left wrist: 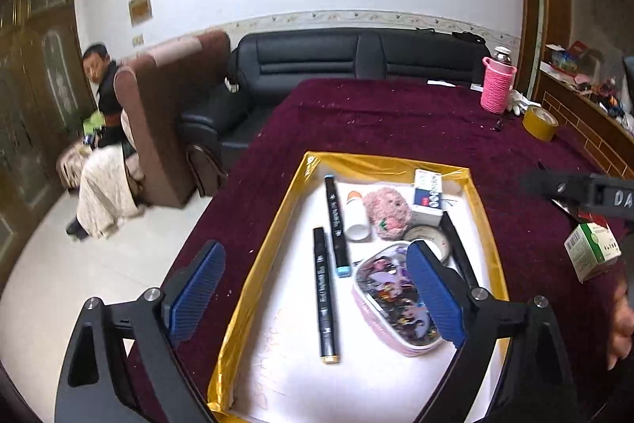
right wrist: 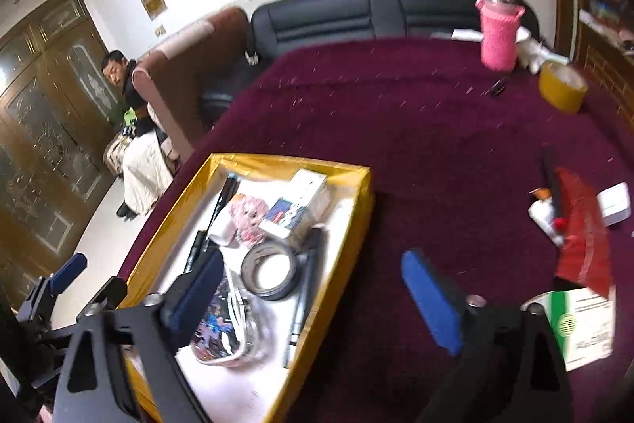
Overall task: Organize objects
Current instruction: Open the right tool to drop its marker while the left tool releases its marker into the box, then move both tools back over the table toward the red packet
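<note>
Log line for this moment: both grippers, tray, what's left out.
left gripper: open, empty, over tray | right gripper: open, empty, at tray's right edge | green-white box: outside on cloth

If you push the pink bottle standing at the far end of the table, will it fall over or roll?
The pink bottle stands upright and looks tall for its base, so a push near the top would probably tip it. Its knitted-looking sleeve likely grips the plush red cloth, so it may topple rather than slide. Once down, its round body could roll a little.
</note>
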A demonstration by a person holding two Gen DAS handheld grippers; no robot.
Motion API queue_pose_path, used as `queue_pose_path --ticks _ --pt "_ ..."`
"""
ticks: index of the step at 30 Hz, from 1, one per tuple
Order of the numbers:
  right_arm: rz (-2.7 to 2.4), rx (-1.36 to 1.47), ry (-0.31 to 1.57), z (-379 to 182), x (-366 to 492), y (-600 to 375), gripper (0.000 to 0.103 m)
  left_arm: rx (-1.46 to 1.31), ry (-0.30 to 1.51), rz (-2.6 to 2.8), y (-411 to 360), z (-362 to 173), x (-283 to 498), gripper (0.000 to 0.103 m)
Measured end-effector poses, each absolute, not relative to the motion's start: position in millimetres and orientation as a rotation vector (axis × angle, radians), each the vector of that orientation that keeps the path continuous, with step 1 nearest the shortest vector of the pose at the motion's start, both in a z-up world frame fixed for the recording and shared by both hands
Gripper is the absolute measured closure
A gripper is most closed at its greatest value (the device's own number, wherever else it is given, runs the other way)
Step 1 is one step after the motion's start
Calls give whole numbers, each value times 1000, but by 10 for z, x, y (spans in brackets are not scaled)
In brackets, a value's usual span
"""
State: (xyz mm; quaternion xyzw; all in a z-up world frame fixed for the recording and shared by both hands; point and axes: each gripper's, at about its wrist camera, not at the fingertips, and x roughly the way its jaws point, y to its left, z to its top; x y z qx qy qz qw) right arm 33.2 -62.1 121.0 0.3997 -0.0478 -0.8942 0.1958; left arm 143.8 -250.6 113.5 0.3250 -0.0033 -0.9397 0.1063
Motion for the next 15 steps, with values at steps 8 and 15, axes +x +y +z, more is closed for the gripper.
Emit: queue_pose_path --ticks 8,15 --pt "-2735 701 -139 1723 758 89 0 984 -95 -2777 -2084 1181 1363 9" --pt "-2581 977 -398 1291 510 695 0 1000 -165 -2791 -1706 1215 1278 9"
